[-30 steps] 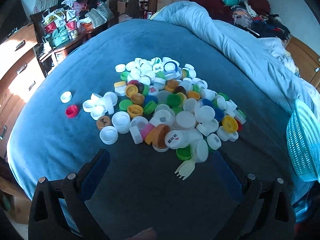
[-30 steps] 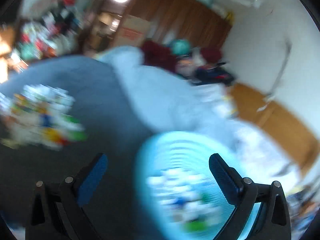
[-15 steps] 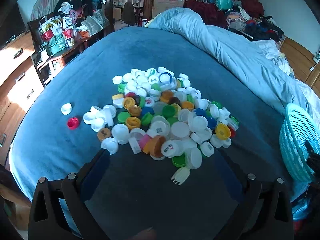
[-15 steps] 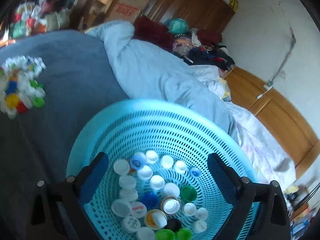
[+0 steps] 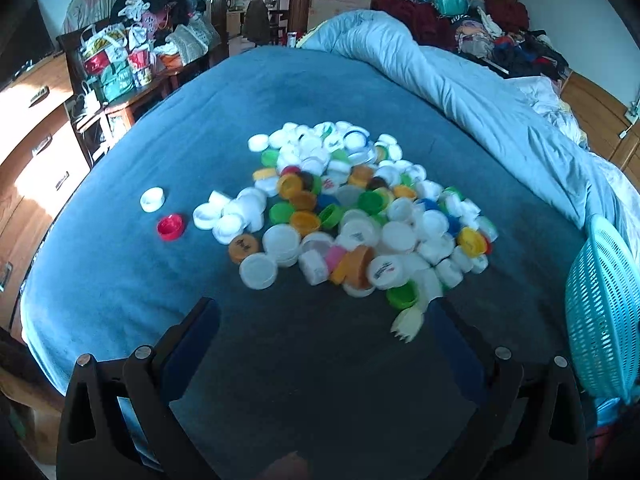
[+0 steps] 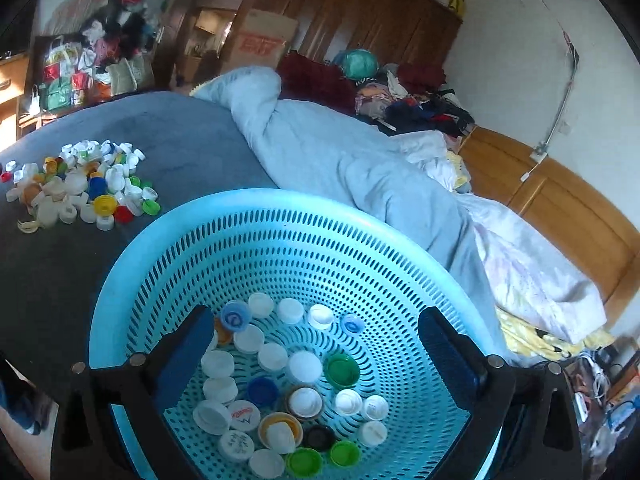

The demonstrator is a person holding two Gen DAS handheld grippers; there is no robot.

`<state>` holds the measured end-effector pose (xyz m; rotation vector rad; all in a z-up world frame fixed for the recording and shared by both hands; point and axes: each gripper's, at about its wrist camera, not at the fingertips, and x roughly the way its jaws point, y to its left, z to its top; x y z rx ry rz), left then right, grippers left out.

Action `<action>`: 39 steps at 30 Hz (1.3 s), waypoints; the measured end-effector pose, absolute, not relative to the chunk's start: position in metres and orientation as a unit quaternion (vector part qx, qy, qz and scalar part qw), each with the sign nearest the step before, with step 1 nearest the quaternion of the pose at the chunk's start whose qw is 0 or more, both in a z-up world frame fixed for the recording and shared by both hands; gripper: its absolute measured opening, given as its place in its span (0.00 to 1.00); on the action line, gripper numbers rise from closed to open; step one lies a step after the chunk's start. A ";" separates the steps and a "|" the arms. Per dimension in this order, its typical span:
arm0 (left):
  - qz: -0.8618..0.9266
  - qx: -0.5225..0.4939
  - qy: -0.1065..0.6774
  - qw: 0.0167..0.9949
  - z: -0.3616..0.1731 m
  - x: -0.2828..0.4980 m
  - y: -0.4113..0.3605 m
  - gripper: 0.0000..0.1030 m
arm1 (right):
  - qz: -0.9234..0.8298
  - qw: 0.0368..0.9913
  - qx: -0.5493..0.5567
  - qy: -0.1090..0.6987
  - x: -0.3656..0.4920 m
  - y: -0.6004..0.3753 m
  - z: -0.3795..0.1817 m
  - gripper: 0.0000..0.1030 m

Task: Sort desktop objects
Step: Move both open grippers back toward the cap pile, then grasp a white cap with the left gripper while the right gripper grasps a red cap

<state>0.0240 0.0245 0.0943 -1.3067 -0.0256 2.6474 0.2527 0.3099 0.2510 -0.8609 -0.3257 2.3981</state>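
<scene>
Bottle caps (image 5: pixel 360 216): smooth plastic, some glossy. Basket (image 6: pixel 280 248): perforated turquoise plastic. Bedspread (image 5: pixel 160 184): matt, napped blue cloth. Wardrobe (image 6: pixel 360 12) at 12 o'clock: polished wood.

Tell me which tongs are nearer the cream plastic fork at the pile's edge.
Left. The left tongs hang open just short of the fork, which lies by their right finger. The right tongs hang open over the basket, away from the pile.
</scene>
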 end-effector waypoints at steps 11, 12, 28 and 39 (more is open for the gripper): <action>0.895 -0.442 -0.019 0.047 0.070 -0.009 -0.076 0.94 | 0.919 0.263 -0.215 -0.198 0.247 0.212 0.312 1.00; 0.897 -0.439 -0.021 0.038 0.069 -0.016 -0.087 0.90 | 0.927 0.243 -0.220 -0.180 0.241 0.207 0.311 1.00; 0.882 -0.465 -0.067 0.031 0.006 -0.142 -0.151 0.30 | 0.952 -0.020 -0.298 -0.071 0.086 0.104 0.254 1.00; 0.898 -0.416 -0.140 0.018 0.033 -0.107 -0.195 0.07 | 0.902 -0.234 -0.353 -0.082 -0.055 -0.025 0.187 0.62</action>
